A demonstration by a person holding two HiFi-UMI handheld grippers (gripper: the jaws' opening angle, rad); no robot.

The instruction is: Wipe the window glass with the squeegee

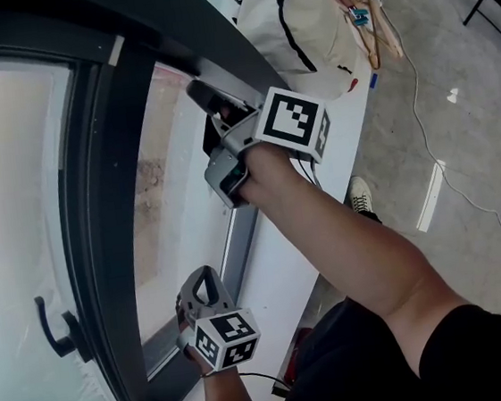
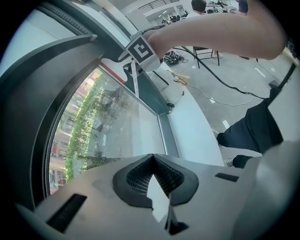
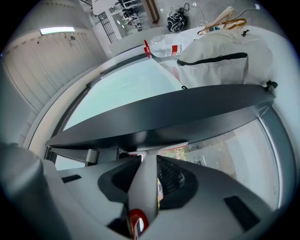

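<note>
Two grippers are up at the window glass (image 1: pixel 164 187). Your right gripper (image 1: pixel 215 109) is clamped on the squeegee (image 3: pixel 146 187) handle, with the blade at the pane's top edge, right under the dark frame (image 3: pixel 164 112) that overhangs it. Your left gripper (image 1: pixel 202 280) hangs low by the pane's bottom edge, above the white sill (image 1: pixel 276 264), jaws together with nothing between them. At the sill's far end lie a cream bag (image 1: pixel 302 18), wooden hangers (image 1: pixel 380 32) and a plastic bottle (image 3: pixel 161 47). You have a black window handle (image 1: pixel 58 329) on the sash to your left, and a cable (image 1: pixel 426 121) trails across the floor.
</note>
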